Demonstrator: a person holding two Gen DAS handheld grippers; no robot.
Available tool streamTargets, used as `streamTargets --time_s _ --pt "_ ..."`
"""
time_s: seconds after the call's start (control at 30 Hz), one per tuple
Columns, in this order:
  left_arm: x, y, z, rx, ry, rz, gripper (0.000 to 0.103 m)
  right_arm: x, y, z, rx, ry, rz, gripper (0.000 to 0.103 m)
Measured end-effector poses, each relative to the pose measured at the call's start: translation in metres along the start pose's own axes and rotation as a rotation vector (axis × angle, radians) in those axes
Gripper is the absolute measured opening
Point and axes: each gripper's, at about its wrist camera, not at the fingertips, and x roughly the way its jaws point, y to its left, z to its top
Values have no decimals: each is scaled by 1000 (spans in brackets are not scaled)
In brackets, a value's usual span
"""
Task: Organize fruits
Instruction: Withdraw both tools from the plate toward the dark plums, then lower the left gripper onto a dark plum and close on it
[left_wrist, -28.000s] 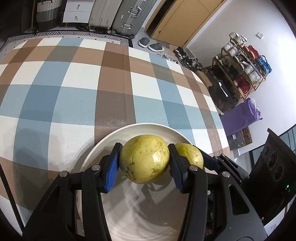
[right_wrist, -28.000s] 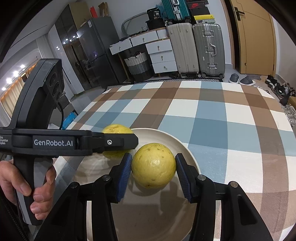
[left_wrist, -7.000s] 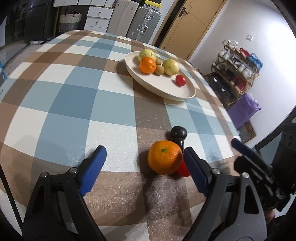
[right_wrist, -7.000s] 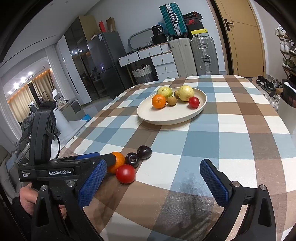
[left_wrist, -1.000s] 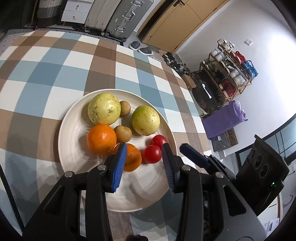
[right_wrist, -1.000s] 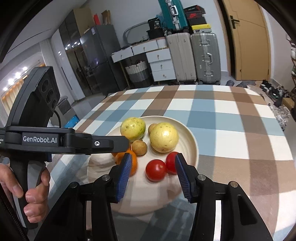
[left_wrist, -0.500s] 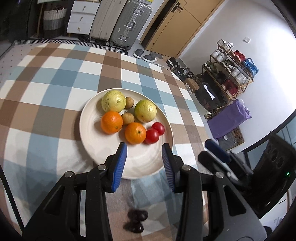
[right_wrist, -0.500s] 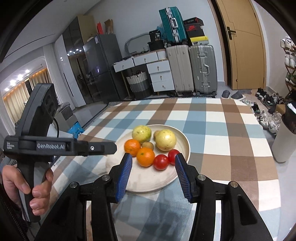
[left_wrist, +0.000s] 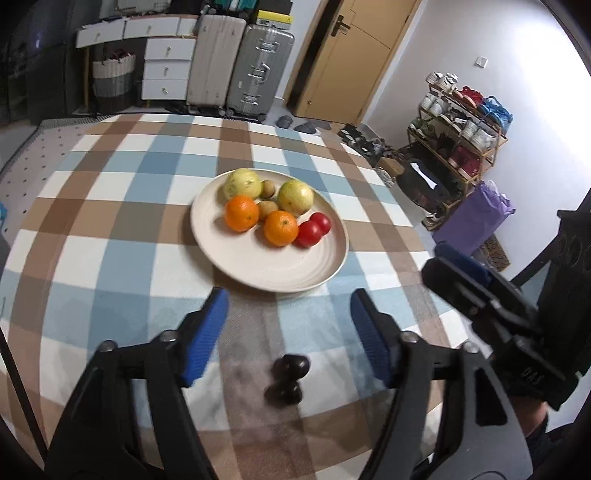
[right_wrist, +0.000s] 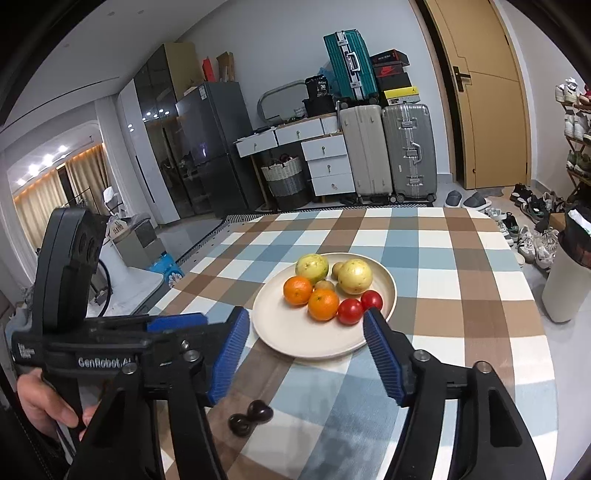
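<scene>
Two dark plums left on the cloth, both tongs empty and opening.

Just below the left gripper (left_wrist: 288, 332) and the right gripper (right_wrist: 306, 354), the touching plums (left_wrist: 287, 378) could roll apart if nudged; beyond the tips stood the plate (left_wrist: 258, 273), already crowded with oranges (left_wrist: 280, 227) and tomatoes (left_wrist: 308, 233).

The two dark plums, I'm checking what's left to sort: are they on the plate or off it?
Off it. The two dark plums lie side by side on the checked tablecloth, nearer the camera than the plate.
</scene>
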Motion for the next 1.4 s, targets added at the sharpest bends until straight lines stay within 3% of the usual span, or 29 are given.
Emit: streamTargets --time_s 0.2,0.6,0.83,0.97,1.1,1.4 --pt "-8 10 -24 -16 8 35 82 -7 3 -12 9 16 -13 72" --pt "7 15 -63 4 66 94 86 -13 -2 -48 68 49 -33 94" --pt "23 14 -77 13 119 77 89 -17 -13 -66 119 60 -13 102" --pt "31 11 -80 30 133 74 90 -21 -14 -75 119 61 -10 103" --pt "38 7 -80 47 140 83 102 -20 -18 -83 135 76 0 103" --pt "58 3 -80 79 169 104 102 -19 -27 -97 159 105 -14 103"
